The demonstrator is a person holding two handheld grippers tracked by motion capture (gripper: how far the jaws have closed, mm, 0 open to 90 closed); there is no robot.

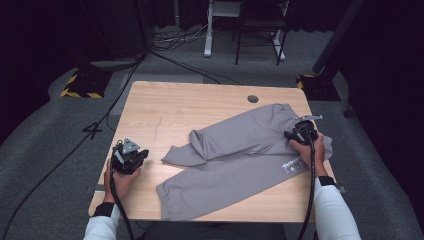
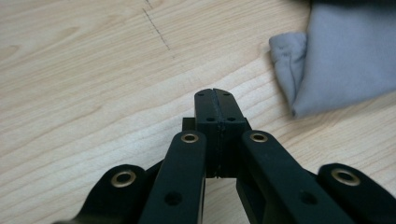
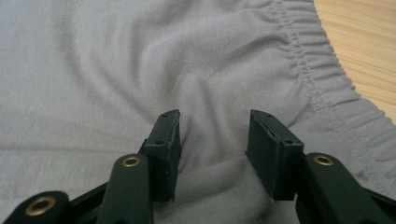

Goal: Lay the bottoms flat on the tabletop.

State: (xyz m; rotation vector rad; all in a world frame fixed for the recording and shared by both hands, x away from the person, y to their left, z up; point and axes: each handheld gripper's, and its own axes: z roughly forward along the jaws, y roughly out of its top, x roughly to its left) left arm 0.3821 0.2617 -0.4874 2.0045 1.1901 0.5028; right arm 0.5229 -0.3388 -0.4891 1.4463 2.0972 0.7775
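**At the waistband end: folding barely begun**

On the pale wooden table [image 1: 165, 107], a pair of grey knit sweatpants [image 1: 240, 150] lies across the right half, waistband toward three o'clock and both legs running out toward eight o'clock. The upper leg is doubled back on itself near the middle of the table; the lower leg reaches the near edge at about six o'clock. That looks like a rough first fold at most, so I judge the folding still mostly ahead.

The right gripper [image 1: 301, 133] sits over the waist area, and in the right gripper view its jaws stand wide apart with grey cloth bunched between them, nothing pinched yet; the elastic waistband [image 3: 322, 79] runs just past them at two o'clock. The left gripper [image 1: 129, 156] rests at nine o'clock, well apart from the cloth, jaws pressed together and empty, with a folded leg cuff [image 2: 287, 56] ahead at two o'clock.

Room for moving: bare wood spreads from nine to twelve o'clock. The tight spots are the waistband, near the right edge, and the lower leg at the near edge.
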